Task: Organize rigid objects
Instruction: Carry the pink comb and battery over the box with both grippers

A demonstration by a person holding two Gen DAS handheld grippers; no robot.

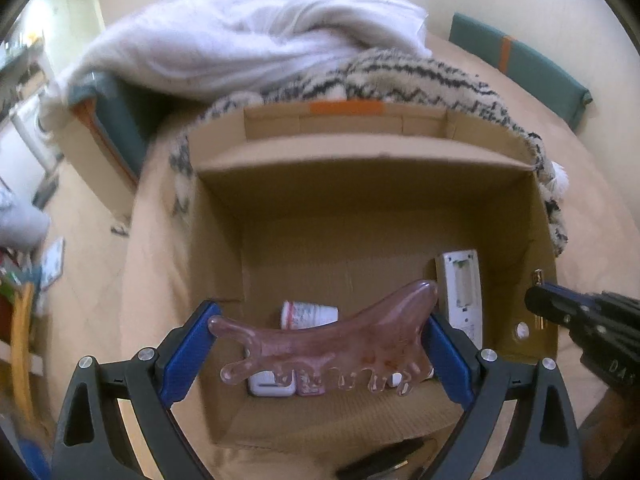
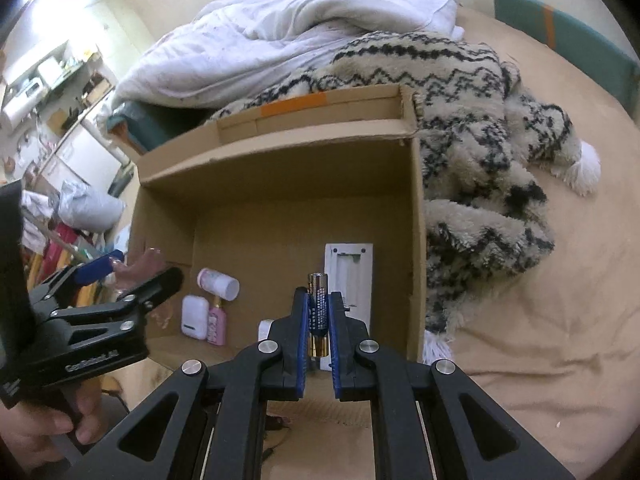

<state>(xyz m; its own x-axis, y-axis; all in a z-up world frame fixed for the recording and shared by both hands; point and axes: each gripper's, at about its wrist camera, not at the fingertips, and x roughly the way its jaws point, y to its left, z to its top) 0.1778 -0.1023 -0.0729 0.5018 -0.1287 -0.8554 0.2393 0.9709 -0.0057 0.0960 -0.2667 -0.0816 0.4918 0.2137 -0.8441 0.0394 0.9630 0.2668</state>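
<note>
Left wrist view | left gripper [image 1: 320, 344] fingers pinching pink comb [image 1: 320, 340] over box [image 1: 360, 184] | right gripper [image 2: 319, 312] fingers pinching battery [image 2: 317, 304], remote [image 2: 352, 276] at 1 o'clock

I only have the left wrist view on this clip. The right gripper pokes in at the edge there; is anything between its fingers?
Observer: Yes, the right gripper is shut on a battery, held upright.
Operator: Where is it hanging?
Observer: Over the cardboard box, above the white remote.
Operator: What's hidden behind my pink comb?
Observer: A white case lying beside a small pink bottle.
</note>
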